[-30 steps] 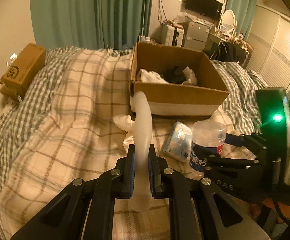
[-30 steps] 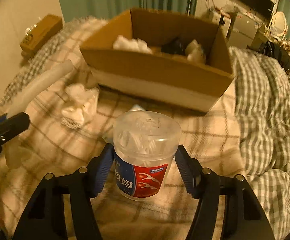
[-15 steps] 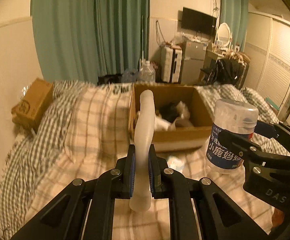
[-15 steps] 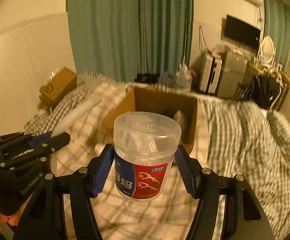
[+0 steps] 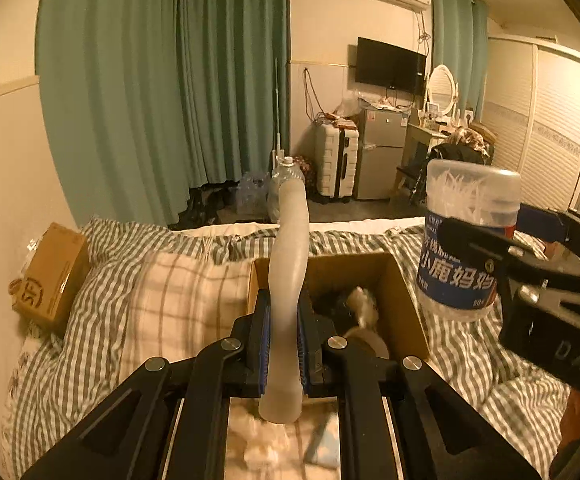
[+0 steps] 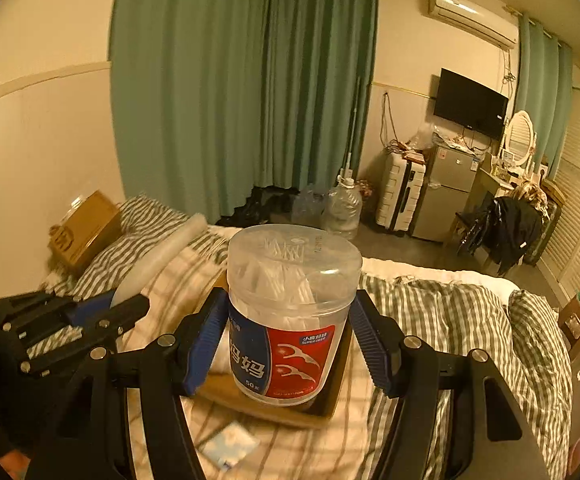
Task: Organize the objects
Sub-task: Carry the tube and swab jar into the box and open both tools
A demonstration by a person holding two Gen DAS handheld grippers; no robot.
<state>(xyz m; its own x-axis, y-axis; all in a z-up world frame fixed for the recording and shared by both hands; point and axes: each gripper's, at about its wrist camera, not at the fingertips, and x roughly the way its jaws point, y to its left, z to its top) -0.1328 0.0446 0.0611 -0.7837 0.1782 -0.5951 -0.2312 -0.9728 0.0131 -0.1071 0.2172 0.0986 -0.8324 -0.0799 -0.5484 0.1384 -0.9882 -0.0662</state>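
Hovering higher than before over the cardboard box [image 5: 404, 304] — left gripper [image 5: 283, 346] clamping the pale tube [image 5: 287, 256], right gripper [image 6: 290, 346] the floss-pick jar [image 6: 290, 312].

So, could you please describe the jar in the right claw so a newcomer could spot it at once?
Above the checked bed, over the open cardboard box, the right claw grips a clear plastic floss-pick jar. Unlike the pale tube in the left claw, it has a red-and-blue label.

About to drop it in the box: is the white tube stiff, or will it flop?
Probably bendy: the tube curves above the left hand-held gripper. Likely light, since it stands up unsupported. Round, so it may roll in the box.
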